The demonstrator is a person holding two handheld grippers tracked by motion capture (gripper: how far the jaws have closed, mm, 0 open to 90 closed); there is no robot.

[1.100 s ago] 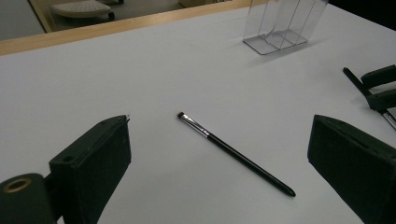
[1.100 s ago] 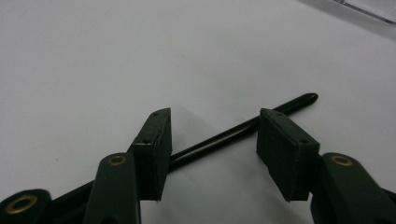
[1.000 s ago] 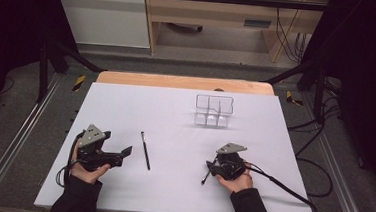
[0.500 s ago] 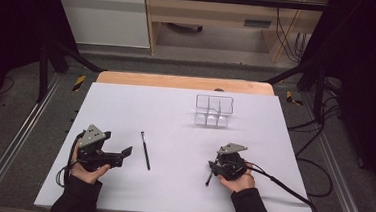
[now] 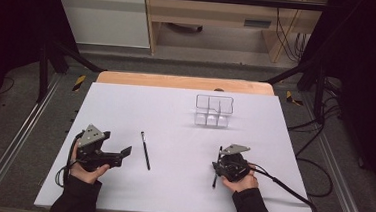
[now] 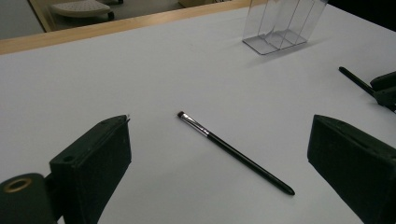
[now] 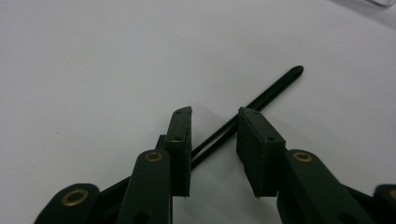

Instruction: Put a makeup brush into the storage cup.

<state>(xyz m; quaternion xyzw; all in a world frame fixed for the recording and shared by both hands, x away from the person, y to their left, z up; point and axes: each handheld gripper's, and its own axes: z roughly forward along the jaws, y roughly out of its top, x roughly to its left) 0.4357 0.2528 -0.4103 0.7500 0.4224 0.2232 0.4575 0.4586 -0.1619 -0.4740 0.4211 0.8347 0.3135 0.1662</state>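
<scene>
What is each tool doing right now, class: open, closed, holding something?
Left tool: open wide, holding nothing.
Right tool: open, jaws just been closing around a black stick, not yet pressing it.

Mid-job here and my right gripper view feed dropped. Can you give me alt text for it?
The right hand-held gripper is straddling a thin black brush that lies on the white table; its jaws have just been closing, but a gap remains on both sides of the handle. The brush runs diagonally, its rounded end pointing up and to the right beyond the jaws.

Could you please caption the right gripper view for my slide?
Right gripper jaws, just closing, straddle a black brush handle on the white table.
</scene>
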